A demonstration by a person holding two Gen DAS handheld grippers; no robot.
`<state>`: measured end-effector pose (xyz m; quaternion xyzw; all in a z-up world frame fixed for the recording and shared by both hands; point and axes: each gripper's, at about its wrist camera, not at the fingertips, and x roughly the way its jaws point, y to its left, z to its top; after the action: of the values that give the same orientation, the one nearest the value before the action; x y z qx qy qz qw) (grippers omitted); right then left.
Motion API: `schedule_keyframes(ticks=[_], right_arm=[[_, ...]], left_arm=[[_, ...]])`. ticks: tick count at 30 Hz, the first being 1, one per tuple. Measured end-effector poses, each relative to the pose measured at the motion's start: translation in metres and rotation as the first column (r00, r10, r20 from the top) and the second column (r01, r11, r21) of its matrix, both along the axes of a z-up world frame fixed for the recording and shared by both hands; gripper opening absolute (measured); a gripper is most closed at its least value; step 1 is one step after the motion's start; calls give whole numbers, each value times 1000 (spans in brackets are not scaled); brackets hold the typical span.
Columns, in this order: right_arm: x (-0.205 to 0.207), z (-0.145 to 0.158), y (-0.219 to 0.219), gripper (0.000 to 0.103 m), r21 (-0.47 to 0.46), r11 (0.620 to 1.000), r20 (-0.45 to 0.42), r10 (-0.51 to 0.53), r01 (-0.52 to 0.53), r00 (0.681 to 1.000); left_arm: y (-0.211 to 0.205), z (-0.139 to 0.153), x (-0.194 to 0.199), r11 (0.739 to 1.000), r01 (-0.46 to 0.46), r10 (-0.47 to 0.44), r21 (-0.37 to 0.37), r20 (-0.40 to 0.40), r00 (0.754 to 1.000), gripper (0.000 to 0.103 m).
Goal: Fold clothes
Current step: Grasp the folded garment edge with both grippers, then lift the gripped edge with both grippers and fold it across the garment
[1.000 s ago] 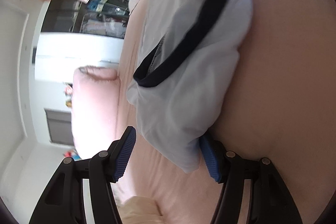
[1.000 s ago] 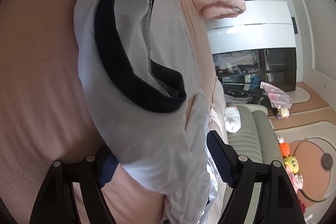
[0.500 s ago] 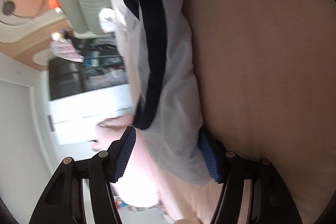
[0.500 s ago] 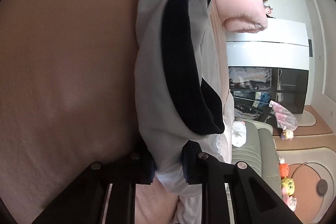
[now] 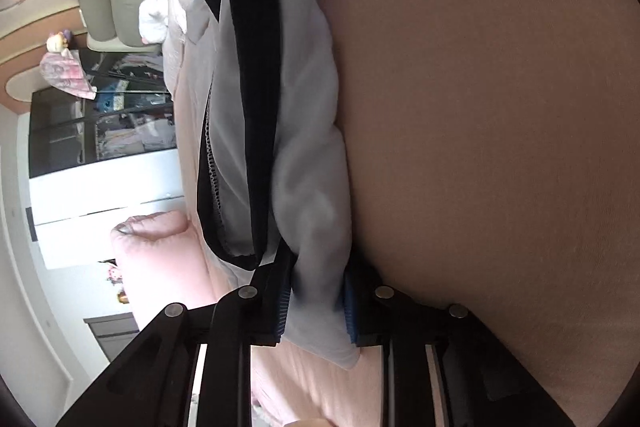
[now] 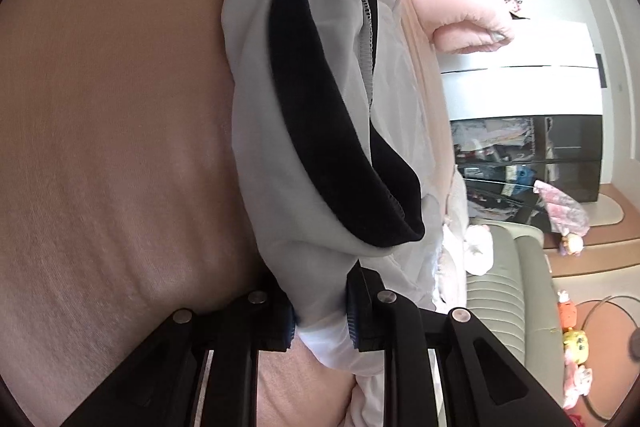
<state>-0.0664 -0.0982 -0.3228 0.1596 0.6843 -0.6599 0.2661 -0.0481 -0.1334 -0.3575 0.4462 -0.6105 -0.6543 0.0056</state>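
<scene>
White cloth fills the space between both grippers: a pale garment with a dark navy collar band [image 5: 256, 115] is stretched in a bunched ridge along the pink bedsheet [image 5: 500, 147], one end in each claw. The left gripper [image 5: 316, 305] has just been closing, and its blue ribbed pads now pinch a shoulder corner of the white shirt [image 5: 308, 187], a small tail of fabric poking out below the jaws toward the camera. The right gripper [image 6: 320, 315] clamps the opposite corner in the same way, its jaws drawn in tight on the cloth after closing within the last second, with folds spilling out beneath them. From the right wrist view the collar loops open just above the grip, seam stitching showing along its inner edge. The shirt lies near the bed's edge, beside a pink pillow [image 6: 468, 31]. Beyond the bed stand a grey-green sofa [image 6: 508, 275] and a white-and-black cabinet [image 6: 524, 115].
</scene>
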Motion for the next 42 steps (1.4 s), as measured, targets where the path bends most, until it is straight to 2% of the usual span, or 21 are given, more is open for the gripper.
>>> schedule_keyframes(ticks=[5, 8, 10, 13, 17, 20, 23, 25, 30, 32, 33, 35, 37, 40, 42], right_arm=[[0, 4, 1, 21, 42, 999, 53, 21, -23, 998], [-8, 17, 2, 20, 31, 999, 144, 7, -11, 990], [-16, 27, 3, 20, 19, 1000, 220, -12, 8, 975], [-31, 41, 1, 20, 6, 999, 331, -40, 41, 943], [-48, 48, -3, 24, 7, 996, 450, -78, 84, 890], [-60, 50, -6, 27, 12, 994, 526, -101, 112, 844], [-77, 56, -8, 29, 2, 986, 621, -132, 166, 772], [-93, 62, -7, 31, -10, 972, 706, -160, 235, 690], [-134, 74, 0, 31, -35, 923, 855, -171, 384, 490], [-151, 80, 5, 31, -47, 892, 895, -162, 449, 415], [-157, 82, 7, 31, -52, 879, 907, -157, 475, 391], [-167, 88, 9, 31, -63, 860, 918, -149, 506, 367], [-170, 91, 13, 31, -72, 843, 926, -142, 533, 349], [-165, 91, 13, 31, -79, 833, 926, -142, 548, 350], [-177, 97, 13, 31, -88, 821, 928, -139, 564, 346]], left_arm=[[0, 10, -6, 996, -41, 39, 75, 27, 999, 18], [-3, 26, -18, 985, -86, 77, 147, 63, 995, 18], [-7, 36, -27, 969, -133, 114, 207, 100, 988, 19], [-12, 50, -40, 934, -205, 165, 293, 158, 974, 21], [-14, 57, -48, 899, -249, 187, 360, 199, 962, 22], [-15, 56, -33, 857, -291, 208, 425, 230, 951, 23], [-18, 57, -21, 804, -339, 230, 488, 271, 935, 24], [-25, 62, -28, 747, -396, 252, 534, 324, 912, 25], [-43, 75, -44, 605, -514, 270, 607, 452, 851, 25], [-54, 81, -52, 529, -566, 277, 632, 502, 819, 26], [-59, 84, -55, 489, -588, 282, 645, 521, 806, 26], [-72, 91, -62, 387, -630, 297, 673, 556, 776, 26], [-85, 97, -68, 297, -661, 317, 690, 581, 749, 26], [-101, 103, -75, 184, -683, 344, 707, 605, 718, 26], [-110, 104, -77, 124, -695, 354, 709, 622, 698, 26]])
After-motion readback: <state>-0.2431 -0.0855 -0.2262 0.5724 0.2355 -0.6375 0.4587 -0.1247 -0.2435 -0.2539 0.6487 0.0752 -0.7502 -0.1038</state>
